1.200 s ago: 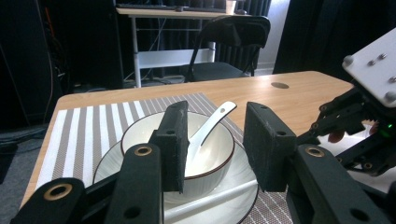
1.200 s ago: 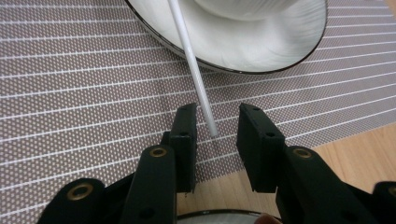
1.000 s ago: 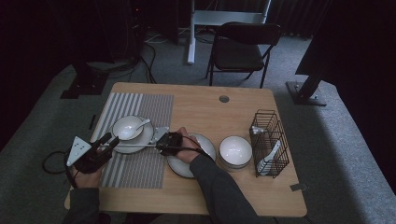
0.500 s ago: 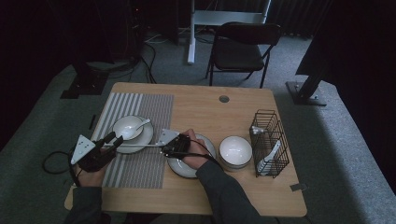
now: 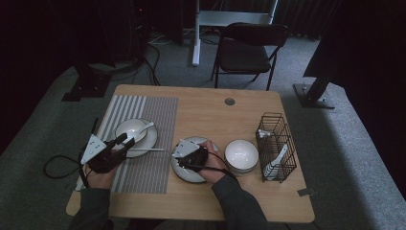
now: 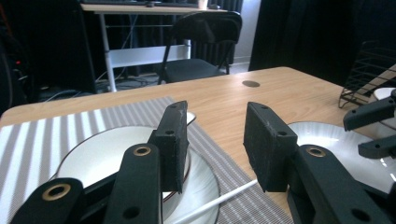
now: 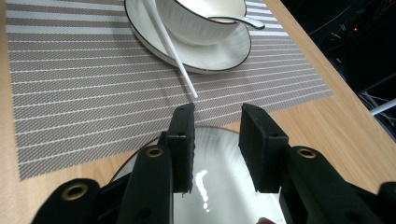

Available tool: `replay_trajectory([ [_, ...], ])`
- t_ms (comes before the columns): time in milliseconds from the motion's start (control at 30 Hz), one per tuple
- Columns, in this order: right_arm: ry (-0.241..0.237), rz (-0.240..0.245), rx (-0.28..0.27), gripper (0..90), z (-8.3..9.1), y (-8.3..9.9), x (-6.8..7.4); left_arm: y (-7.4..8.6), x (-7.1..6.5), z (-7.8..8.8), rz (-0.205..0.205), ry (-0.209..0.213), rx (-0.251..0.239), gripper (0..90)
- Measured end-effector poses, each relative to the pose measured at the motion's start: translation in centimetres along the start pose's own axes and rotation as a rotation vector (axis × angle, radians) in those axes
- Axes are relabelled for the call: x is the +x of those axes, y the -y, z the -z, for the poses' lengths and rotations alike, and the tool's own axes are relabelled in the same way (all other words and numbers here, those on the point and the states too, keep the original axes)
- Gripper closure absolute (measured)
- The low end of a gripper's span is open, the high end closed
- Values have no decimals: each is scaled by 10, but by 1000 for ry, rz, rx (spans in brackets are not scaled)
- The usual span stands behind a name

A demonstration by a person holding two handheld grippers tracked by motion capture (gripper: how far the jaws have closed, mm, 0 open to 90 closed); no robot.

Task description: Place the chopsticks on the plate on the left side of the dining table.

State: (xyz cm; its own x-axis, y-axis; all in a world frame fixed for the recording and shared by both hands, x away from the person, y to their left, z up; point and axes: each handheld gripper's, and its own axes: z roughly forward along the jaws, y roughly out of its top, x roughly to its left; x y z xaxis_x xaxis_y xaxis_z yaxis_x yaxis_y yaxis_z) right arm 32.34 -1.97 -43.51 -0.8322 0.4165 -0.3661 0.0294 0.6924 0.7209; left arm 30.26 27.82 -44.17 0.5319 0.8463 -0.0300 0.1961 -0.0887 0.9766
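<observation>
On the striped mat [image 5: 143,167] a white bowl [image 5: 130,128] with a spoon [image 7: 233,19] in it stands on a dark-rimmed plate [image 5: 151,139]. A white chopstick [image 5: 146,149] lies from that plate's rim onto the mat. My left gripper [image 5: 125,142] hovers open just in front of the bowl [image 6: 107,154], nothing between its jaws. My right gripper [image 5: 184,155] hangs open above a second, bare plate [image 5: 189,173] beside the mat. Its jaws have just been closing a little, with nothing between them [image 7: 217,112]. The chopstick's tip [image 7: 191,93] lies just ahead of it.
A second white bowl [image 5: 241,154] sits right of the bare plate. A black wire basket [image 5: 276,146] with white utensils stands near the table's right edge. A round hole [image 5: 230,101] is in the far tabletop. A chair [image 5: 249,48] stands behind the table.
My right gripper has drawn back rightward from the mat's edge to above the bare plate. My left gripper has edged forward toward the bowl. The chopstick lies on the mat.
</observation>
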Motion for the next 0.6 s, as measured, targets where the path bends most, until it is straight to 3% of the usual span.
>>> replay_trajectory([
  [600, 60, -75, -3, 660, 33, 42, 9, -30, -37, -42, -96, 148, 16, 603],
])
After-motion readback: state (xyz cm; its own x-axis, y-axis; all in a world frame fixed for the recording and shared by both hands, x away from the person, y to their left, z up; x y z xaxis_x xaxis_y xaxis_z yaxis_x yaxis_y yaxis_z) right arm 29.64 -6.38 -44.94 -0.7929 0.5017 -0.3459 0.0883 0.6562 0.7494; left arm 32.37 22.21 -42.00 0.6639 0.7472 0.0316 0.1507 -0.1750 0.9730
